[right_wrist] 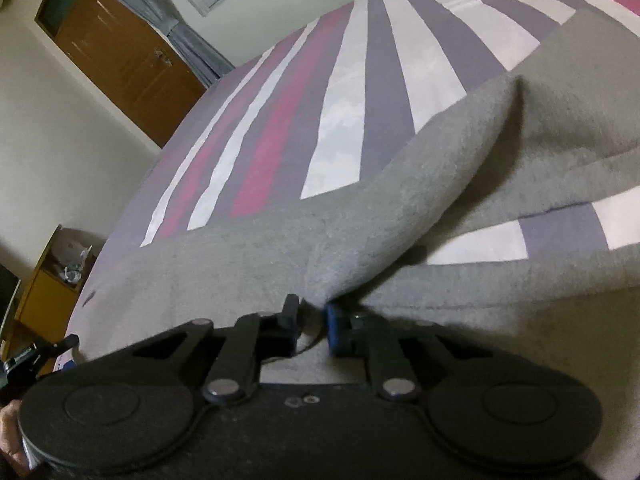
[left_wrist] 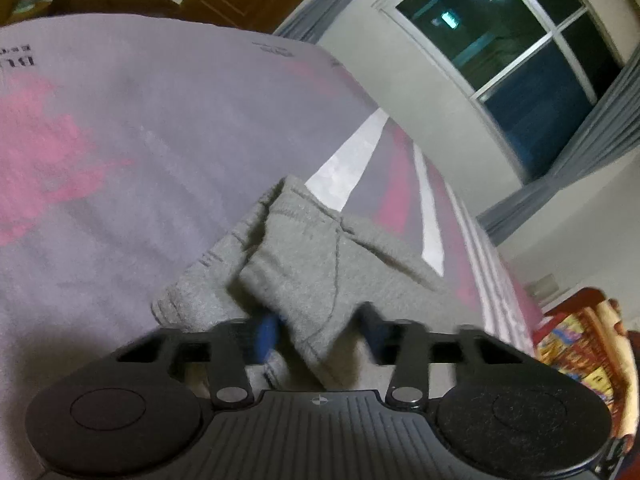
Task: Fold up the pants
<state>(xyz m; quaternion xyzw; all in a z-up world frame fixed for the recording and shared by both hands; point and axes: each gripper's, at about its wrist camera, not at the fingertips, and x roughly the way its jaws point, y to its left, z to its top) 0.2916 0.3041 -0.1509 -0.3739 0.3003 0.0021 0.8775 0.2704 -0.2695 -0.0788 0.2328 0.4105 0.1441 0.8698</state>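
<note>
Grey sweatpants (left_wrist: 316,248) lie on a bed with a purple, pink and white striped cover (left_wrist: 160,140). In the left wrist view my left gripper (left_wrist: 320,328) has its jaws apart, with a hanging fold of the grey cloth between the blue pads; the view is blurred. In the right wrist view my right gripper (right_wrist: 313,320) is shut on a raised ridge of the grey sweatpants (right_wrist: 400,208), which rises from the fingertips toward the upper right. The rest of the sweatpants lies spread on the striped cover (right_wrist: 348,112).
A dark window (left_wrist: 516,48) with grey curtains is at the right of the bed. A brown door (right_wrist: 124,60) and a yellow-brown side cabinet (right_wrist: 52,280) stand beyond the bed's edge. A colourful pillow (left_wrist: 588,344) lies at the right.
</note>
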